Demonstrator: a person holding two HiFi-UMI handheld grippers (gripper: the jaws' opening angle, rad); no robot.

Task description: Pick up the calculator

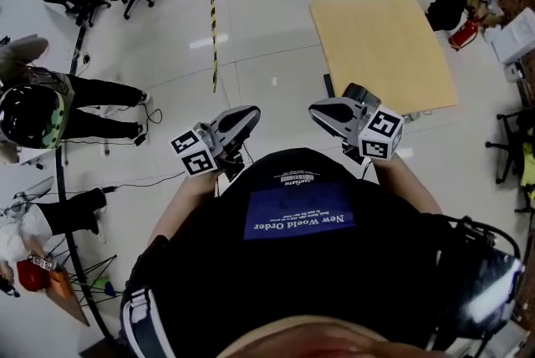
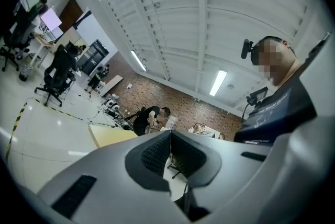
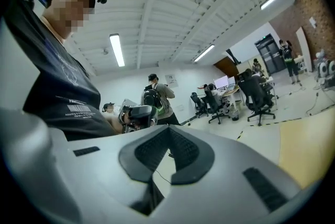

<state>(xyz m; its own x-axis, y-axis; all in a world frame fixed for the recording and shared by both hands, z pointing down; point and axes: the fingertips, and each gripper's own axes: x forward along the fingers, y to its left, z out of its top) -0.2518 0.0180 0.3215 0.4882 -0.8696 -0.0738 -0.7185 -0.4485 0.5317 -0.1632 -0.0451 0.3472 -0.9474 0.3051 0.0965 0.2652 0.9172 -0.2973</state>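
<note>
**Nothing grasped, calculator out of sight**

A person holds the left gripper and the right gripper close before the chest, above a white tiled floor; each gripper view shows its jaws clenched together with nothing between them; a tan worktop stands just beyond the right gripper; a striped tape line runs along the floor to the worktop's left; the calculator cannot be made out in any view.

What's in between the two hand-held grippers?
Just bare white floor lies between the left hand-held gripper and the right hand-held gripper. The head view shows it. Both are shut and empty.
</note>
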